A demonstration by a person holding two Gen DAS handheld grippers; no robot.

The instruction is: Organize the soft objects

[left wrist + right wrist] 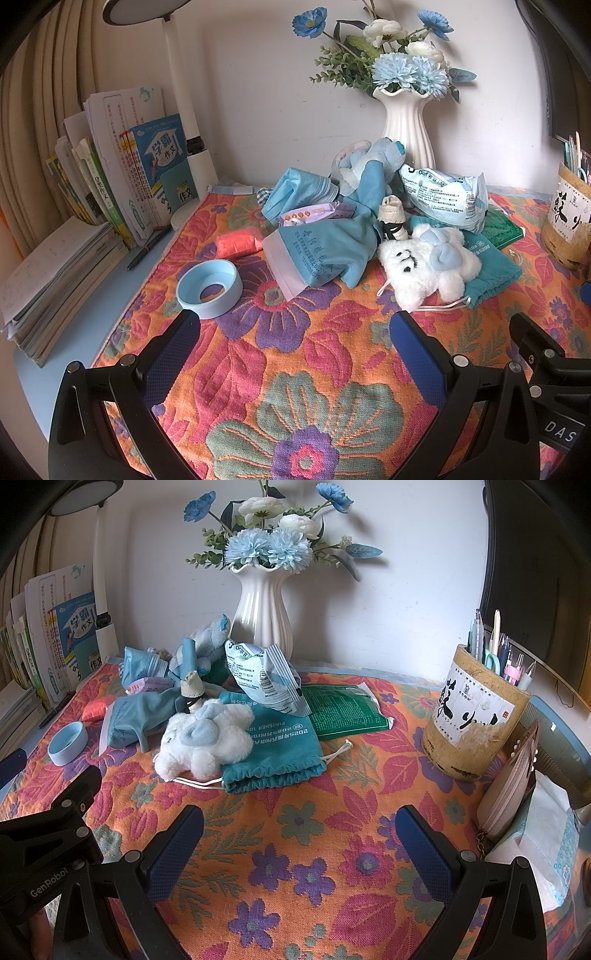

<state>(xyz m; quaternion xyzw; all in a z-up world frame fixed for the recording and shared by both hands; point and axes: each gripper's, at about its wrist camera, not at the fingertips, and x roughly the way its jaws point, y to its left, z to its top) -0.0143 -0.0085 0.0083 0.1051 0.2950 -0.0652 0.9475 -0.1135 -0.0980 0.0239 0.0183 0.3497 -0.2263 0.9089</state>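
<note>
A heap of soft things lies on the floral cloth (280, 354) in front of the vase. A white plush toy (424, 264) (207, 738) lies on a teal drawstring pouch (491, 273) (277, 749). Left of it is a light blue cloth with print (325, 247) (136, 712), a blue plush (369, 162) (207, 642) and an orange soft pack (238, 242) (96, 707). My left gripper (295, 325) is open and empty, near the cloth's front. My right gripper (299, 819) is open and empty, short of the pouch.
A white vase of flowers (406, 129) (264, 613) stands behind the heap. A blue ring cup (208, 284) (68, 744) sits left. Books (122, 177) and a lamp stem (184, 92) line the left. A pen holder (472, 716) and tissue box (543, 849) stand right.
</note>
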